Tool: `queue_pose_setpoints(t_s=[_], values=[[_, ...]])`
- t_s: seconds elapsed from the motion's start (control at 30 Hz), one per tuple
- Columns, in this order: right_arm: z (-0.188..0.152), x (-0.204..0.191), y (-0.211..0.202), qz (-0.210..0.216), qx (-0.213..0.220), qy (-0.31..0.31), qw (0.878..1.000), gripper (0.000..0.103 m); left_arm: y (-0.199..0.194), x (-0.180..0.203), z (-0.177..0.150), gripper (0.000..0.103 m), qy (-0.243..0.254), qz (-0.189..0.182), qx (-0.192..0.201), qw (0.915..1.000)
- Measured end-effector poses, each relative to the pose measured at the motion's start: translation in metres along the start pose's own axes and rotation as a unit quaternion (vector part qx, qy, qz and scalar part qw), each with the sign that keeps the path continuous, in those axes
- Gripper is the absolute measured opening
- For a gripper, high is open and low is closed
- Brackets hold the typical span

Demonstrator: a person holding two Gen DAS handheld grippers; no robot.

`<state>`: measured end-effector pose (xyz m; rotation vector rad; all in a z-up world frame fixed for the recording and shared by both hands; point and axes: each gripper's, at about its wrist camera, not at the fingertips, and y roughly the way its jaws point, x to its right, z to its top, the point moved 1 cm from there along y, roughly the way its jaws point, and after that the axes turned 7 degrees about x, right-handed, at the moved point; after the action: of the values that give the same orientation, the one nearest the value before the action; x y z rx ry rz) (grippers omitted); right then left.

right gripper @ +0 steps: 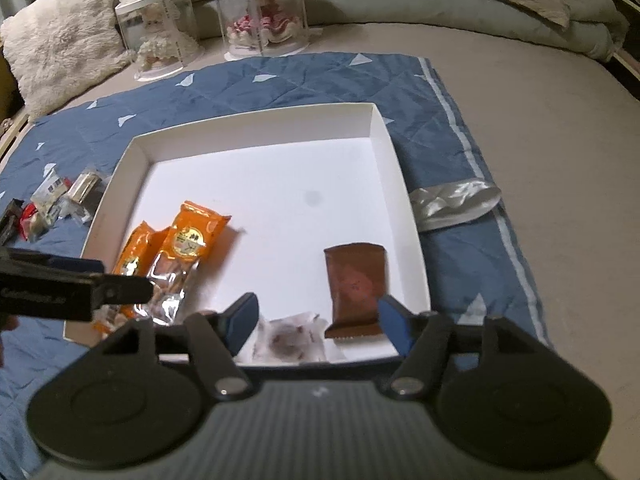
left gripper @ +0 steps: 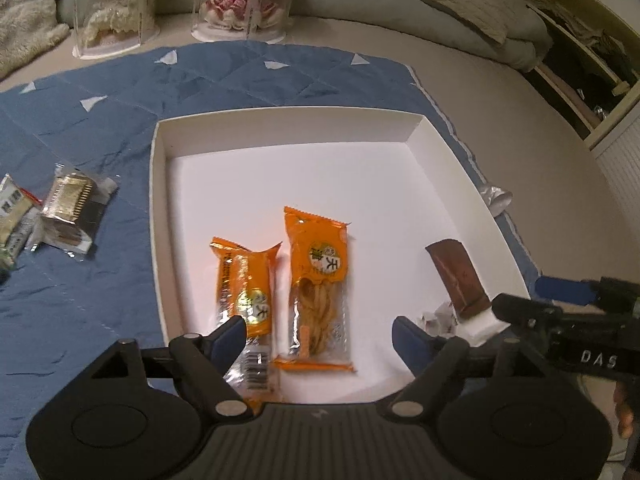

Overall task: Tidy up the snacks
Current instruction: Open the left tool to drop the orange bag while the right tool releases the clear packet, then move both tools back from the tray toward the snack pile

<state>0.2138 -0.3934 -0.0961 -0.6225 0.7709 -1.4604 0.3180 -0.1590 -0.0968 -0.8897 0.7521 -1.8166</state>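
Observation:
A shallow white box (left gripper: 160,208) (right gripper: 394,152) lies on a blue quilt. Two orange snack packs (left gripper: 244,292) (left gripper: 318,280) lie side by side in its near left part. My left gripper (left gripper: 318,330) hovers open above them, its pads touching neither. At the near right of the box lie a brown pack (right gripper: 356,280) and a small clear-wrapped snack (right gripper: 290,340). My right gripper (right gripper: 318,310) stands open over these two, the clear-wrapped snack between its fingers and the brown pack by its right finger (right gripper: 394,320). Nothing is gripped.
Several loose snacks (left gripper: 70,208) (right gripper: 52,200) lie on the quilt (left gripper: 80,320) left of the box. A silver wrapper (right gripper: 456,200) sits right of it. Two clear doll cases (right gripper: 262,12) and a fluffy pillow (right gripper: 60,36) stand behind on the bed.

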Motion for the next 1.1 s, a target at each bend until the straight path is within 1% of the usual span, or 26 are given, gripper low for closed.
queue_pose_setpoints(t_s=[0.03,0.1,0.13,0.17,0.3,0.33,0.4,0.43,0.47,0.67,0.87,1.1], values=[[0.0,-0.001,-0.002,0.001,0.001,-0.001,1.0,0.075,-0.003,-0.001,-0.001,0.081,0.0,0.002,0.001,1.0],[0.0,-0.002,-0.005,0.003,0.005,-0.005,1.0,0.077,-0.007,-0.003,-0.003,0.085,0.002,0.007,0.003,1.0],[0.0,-0.003,-0.006,0.004,0.005,-0.006,1.0,0.079,-0.01,-0.004,-0.004,0.093,0.002,0.009,0.005,0.9999],[0.0,-0.004,-0.007,0.004,0.005,-0.008,1.0,0.081,-0.012,-0.005,-0.006,0.097,0.004,0.01,0.007,0.9999],[-0.003,-0.008,-0.012,0.003,0.006,-0.02,1.0,0.085,-0.021,-0.009,-0.01,0.101,0.008,0.015,0.009,0.9998],[-0.003,-0.008,-0.014,0.002,0.007,-0.022,1.0,0.088,-0.023,-0.011,-0.011,0.103,0.007,0.015,0.009,0.9998],[-0.005,-0.009,-0.016,0.0,0.009,-0.023,1.0,0.095,-0.027,-0.014,-0.013,0.103,0.004,0.015,0.007,0.9999],[-0.006,-0.008,-0.017,-0.002,0.011,-0.023,1.0,0.1,-0.028,-0.015,-0.015,0.103,0.002,0.014,0.005,0.9999],[-0.007,-0.009,-0.017,-0.006,0.012,-0.024,1.0,0.102,-0.029,-0.016,-0.016,0.103,0.001,0.013,0.002,0.9999],[-0.011,-0.006,-0.019,-0.014,0.007,-0.023,1.0,0.103,-0.036,-0.023,-0.024,0.103,0.007,0.016,-0.008,0.9998],[-0.013,-0.006,-0.018,-0.024,0.007,-0.018,1.0,0.103,-0.042,-0.033,-0.028,0.103,0.005,0.025,-0.009,0.9996],[-0.011,-0.013,-0.013,-0.019,0.005,-0.029,0.999,0.103,-0.05,-0.053,-0.029,0.103,-0.004,0.034,-0.007,0.9994]])
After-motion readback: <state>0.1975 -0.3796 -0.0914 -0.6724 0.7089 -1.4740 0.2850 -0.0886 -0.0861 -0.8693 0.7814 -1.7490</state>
